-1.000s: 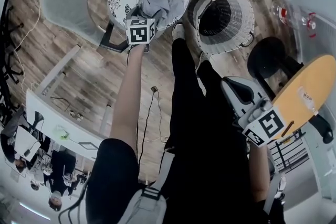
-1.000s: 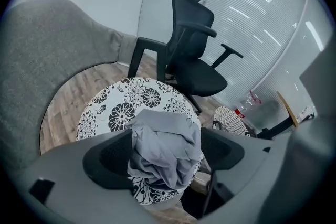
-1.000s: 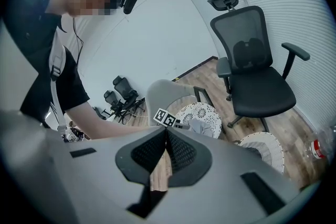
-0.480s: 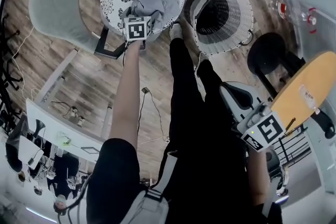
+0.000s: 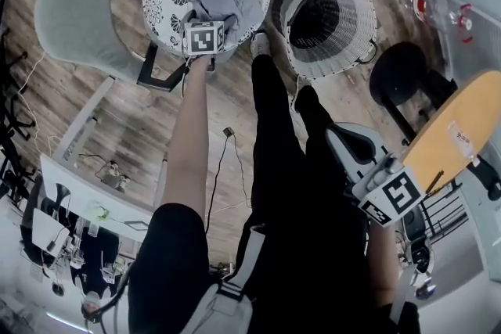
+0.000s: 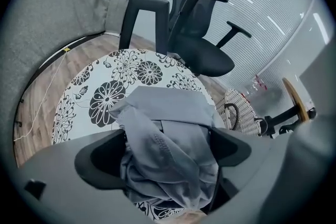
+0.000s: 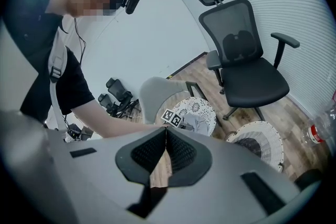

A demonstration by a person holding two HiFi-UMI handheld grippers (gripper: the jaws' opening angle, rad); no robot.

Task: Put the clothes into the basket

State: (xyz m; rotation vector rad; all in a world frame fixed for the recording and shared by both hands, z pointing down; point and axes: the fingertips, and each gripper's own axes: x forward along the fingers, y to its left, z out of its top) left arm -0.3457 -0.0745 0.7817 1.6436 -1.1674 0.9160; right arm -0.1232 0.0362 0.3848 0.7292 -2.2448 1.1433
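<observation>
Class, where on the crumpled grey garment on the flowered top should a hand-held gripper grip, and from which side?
Probably grip the raised fold at the middle of the grey garment, from above: it lies heaped on the flat flowered top, so only upstanding folds offer purchase.

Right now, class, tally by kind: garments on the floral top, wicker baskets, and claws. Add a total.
Grey garment: 1
White wicker basket: 1
Claws (left claw, right claw): 2
Total: 4
</observation>
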